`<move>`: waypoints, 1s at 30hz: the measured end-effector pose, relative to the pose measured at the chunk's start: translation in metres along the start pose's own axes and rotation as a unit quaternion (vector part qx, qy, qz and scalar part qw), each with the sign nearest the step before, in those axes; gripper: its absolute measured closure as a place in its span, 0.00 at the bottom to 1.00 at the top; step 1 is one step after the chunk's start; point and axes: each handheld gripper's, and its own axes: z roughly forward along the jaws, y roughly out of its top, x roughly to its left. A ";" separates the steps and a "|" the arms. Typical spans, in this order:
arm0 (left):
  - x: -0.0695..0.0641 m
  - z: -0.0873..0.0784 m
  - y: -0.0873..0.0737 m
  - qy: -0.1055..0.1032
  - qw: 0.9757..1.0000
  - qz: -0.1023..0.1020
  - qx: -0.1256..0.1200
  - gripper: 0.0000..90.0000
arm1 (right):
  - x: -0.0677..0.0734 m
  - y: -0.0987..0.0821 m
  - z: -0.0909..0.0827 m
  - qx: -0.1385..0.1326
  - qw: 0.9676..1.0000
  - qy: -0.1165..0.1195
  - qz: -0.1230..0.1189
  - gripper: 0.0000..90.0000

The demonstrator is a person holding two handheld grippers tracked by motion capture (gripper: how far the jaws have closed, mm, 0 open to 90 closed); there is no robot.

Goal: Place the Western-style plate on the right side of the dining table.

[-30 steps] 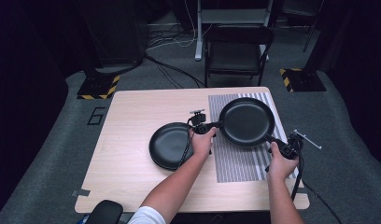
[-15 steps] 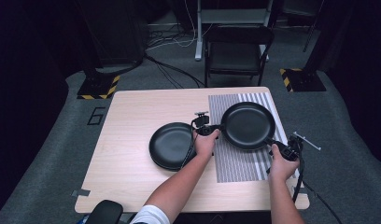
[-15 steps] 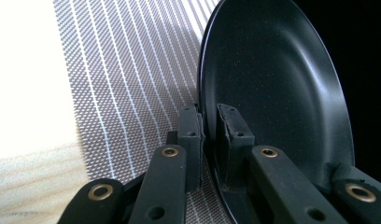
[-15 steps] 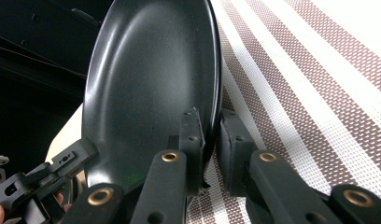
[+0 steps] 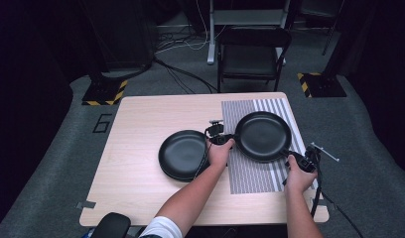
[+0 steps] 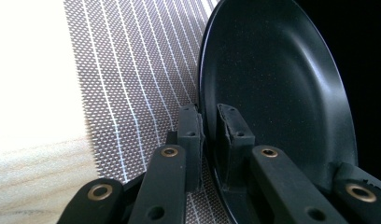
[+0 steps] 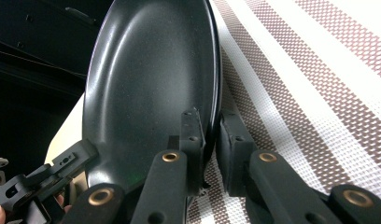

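A black plate [image 5: 262, 136] is held over the striped placemat [image 5: 250, 173] on the right half of the wooden table [image 5: 141, 119]. My left gripper [image 5: 224, 140] is shut on its left rim, and my right gripper [image 5: 296, 157] is shut on its near right rim. In the left gripper view the jaws pinch the rim [image 6: 208, 140] of the plate [image 6: 282, 93], with the placemat [image 6: 132, 70] behind. In the right gripper view my gripper [image 7: 209, 140] clamps the plate [image 7: 151, 84] edge above the mat [image 7: 319, 84]. A second black plate [image 5: 183, 154] lies flat on the table to the left.
A black folding chair [image 5: 252, 54] stands behind the table's far edge. Cables run across the grey floor at the back, and yellow-and-black striped bases [image 5: 103, 91] sit at both far corners. A dark rounded object [image 5: 108, 225] sits by the table's near left corner.
The held plate and both grippers have come down slightly toward the placemat. The second plate has not moved.
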 end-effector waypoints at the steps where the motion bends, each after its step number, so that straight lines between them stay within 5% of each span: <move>1: 0.000 0.000 0.000 0.001 1.000 0.004 0.002 0.90 | -0.001 0.000 0.000 0.002 1.000 0.000 0.002 0.90; 19: 0.000 0.003 -0.003 0.039 0.999 0.007 0.026 0.88 | -0.006 -0.004 0.009 0.023 0.999 -0.023 0.017 0.88; 30: 0.000 0.002 -0.003 0.049 0.998 0.016 0.028 0.88 | -0.005 -0.005 0.010 0.024 0.999 -0.035 -0.005 0.85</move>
